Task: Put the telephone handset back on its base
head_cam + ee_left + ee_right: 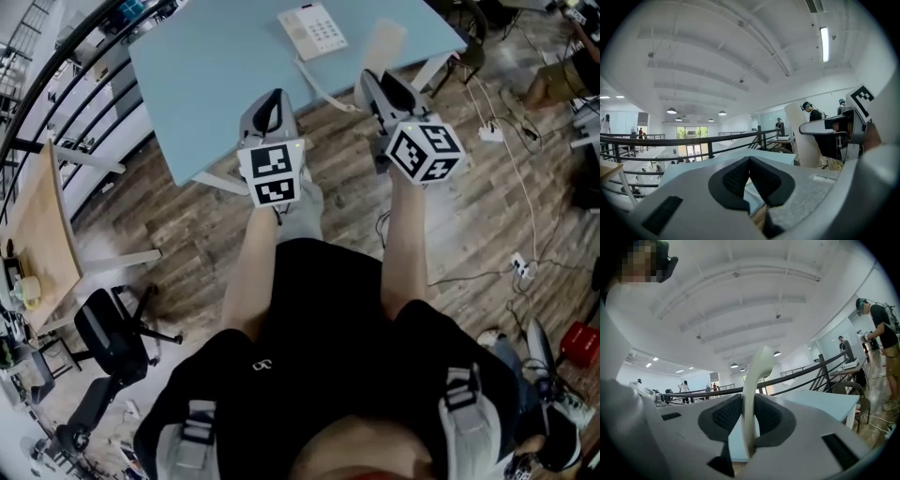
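We stand over brown wood-plank floor (487, 234). Light-blue rectangular table (216, 84) ahead; black metal railing (710, 149), pale wooden desk (42, 234), black swivel chair (108, 337) at our left. White beamed ceiling (717, 56), long tube lamp (825, 43) lit.

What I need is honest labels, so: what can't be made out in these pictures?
- Telephone base: head view, keys too small to read; neither gripper view shows it.
- Handset: head view, lower end hidden behind the right gripper; right gripper view shows it edge-on only.
- Cord: head view, handset end hidden by that gripper.
- Table: head view, far edge cut off at top.
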{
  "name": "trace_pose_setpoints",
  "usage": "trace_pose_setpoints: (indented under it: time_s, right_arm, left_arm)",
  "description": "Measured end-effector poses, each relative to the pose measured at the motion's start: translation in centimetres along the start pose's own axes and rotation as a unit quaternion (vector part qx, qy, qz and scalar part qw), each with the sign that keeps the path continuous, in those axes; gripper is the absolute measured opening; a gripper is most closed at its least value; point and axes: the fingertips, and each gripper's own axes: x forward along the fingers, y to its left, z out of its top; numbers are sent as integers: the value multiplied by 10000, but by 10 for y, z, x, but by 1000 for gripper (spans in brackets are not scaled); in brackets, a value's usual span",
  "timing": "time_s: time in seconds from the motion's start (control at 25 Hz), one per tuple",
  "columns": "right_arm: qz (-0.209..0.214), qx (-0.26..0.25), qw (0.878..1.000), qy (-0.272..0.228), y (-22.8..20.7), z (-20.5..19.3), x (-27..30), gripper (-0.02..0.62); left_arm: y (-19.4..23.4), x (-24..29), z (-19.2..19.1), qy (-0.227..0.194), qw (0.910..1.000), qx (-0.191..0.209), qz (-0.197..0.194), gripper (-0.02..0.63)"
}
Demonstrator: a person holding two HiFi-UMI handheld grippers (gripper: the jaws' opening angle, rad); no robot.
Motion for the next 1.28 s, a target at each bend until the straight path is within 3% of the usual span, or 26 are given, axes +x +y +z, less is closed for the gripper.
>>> trace_pose_setpoints:
  time_s: [0.44,0.8,1.0,1.12,1.28]
  right_arm:
    - [195,377,9991,-42,-76,-11,126,79]
    - [894,2,9913,970,-119,-51,253,78]
    - [1087,282,9864,1198,-134,-56,290,78]
    - [1317,465,9746,1751,-138,-84,306,79]
    - [1554,505,9438,2871,-156,-135,320,80]
  left_arm:
    - [55,145,0,279,9995,-46,112,0]
    - [122,276,-35,724,9960,-497,181,0]
    - [138,311,-42,837,9937,-700,245,0]
    - [139,320,-59,1021,9904,-870,335,0]
    - [146,327,-83,1246,9840,-1089,667,0]
